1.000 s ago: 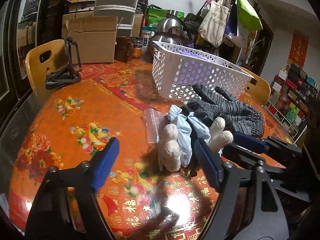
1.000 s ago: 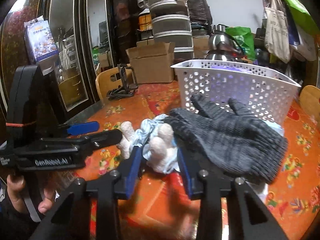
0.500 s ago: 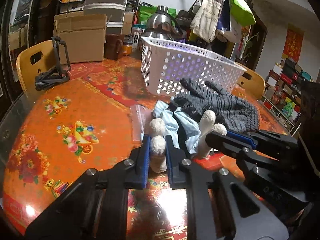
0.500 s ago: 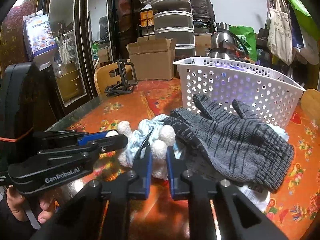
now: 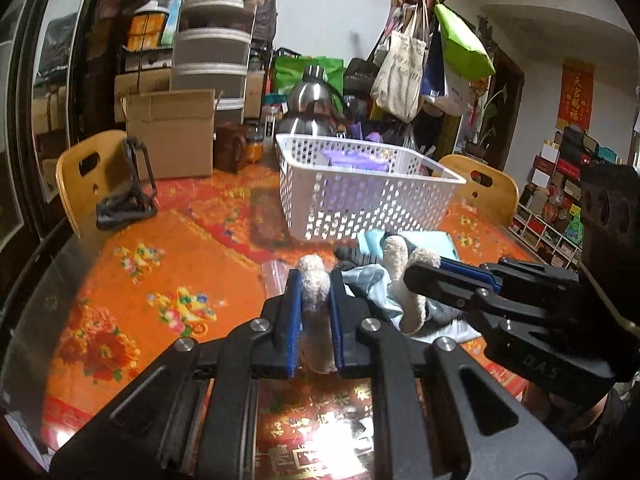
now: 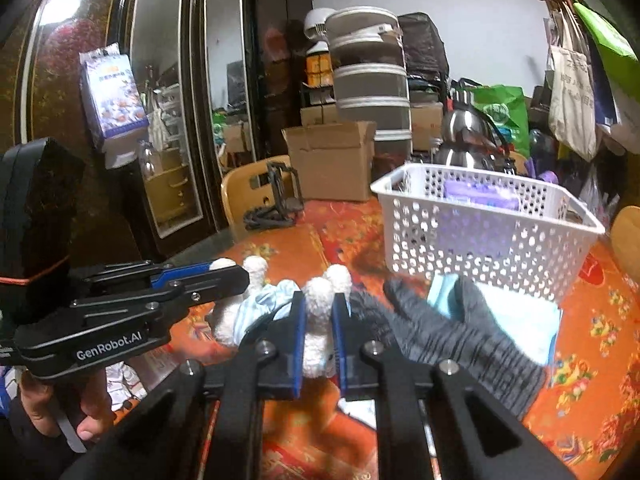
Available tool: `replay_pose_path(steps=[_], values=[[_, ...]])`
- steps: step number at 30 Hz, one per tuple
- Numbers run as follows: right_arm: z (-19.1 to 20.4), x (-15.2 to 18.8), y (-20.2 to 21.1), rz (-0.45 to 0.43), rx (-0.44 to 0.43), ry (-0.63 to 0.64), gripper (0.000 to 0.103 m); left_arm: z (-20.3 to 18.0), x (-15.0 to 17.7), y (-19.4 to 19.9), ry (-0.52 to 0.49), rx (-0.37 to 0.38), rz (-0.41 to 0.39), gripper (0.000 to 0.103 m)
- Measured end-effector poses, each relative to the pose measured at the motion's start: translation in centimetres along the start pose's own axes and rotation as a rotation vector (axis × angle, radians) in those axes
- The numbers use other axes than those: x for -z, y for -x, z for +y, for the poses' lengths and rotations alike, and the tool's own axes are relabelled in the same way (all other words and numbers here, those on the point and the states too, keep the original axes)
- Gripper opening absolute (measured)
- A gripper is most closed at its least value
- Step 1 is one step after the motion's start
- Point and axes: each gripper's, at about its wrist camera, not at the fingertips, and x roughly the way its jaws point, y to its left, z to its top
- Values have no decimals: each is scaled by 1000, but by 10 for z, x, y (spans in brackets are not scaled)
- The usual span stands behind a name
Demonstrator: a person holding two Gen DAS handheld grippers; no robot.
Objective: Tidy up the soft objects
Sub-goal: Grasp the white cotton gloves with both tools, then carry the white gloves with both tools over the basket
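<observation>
You hold fluffy white plush toy with pale blue cloth (image 5: 316, 292) just above orange floral table (image 5: 132, 280): left gripper (image 5: 315, 322) pinches one limb, right gripper (image 6: 316, 332) pinches another. Not yet in white perforated plastic basket (image 5: 360, 204). Basket already holds purple item; can't tell what. Left outside: one grey knitted glove (image 6: 452, 340), one light blue folded cloth (image 6: 520, 320) beneath it. Count: one toy, one glove, one cloth, one basket.
</observation>
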Motion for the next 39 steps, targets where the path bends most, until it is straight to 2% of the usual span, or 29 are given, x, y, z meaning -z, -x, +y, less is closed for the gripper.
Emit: replay_pose_path(steps=[10, 15, 19, 23, 29, 34, 39], values=[[-13, -59, 29, -73, -6, 28, 11, -21, -56, 24, -31, 25, -80, 12], [-36, -98, 36, -88, 22, 36, 11, -38, -101, 24, -44, 73, -110, 11], [-60, -131, 32, -96, 51, 35, 11, -51, -148, 8, -44, 95, -125, 11], [-93, -161, 16, -80, 91, 15, 11, -62, -196, -20, -52, 122, -106, 11], [-144, -187, -21, -27, 135, -39, 10, -67, -249, -95, -28, 121, -23, 11], [-181, -185, -38, 24, 202, -61, 10, -78, -262, -153, -11, 157, 62, 11], [-213, -172, -37, 53, 240, -84, 10, -111, -251, -186, -44, 167, 100, 11]])
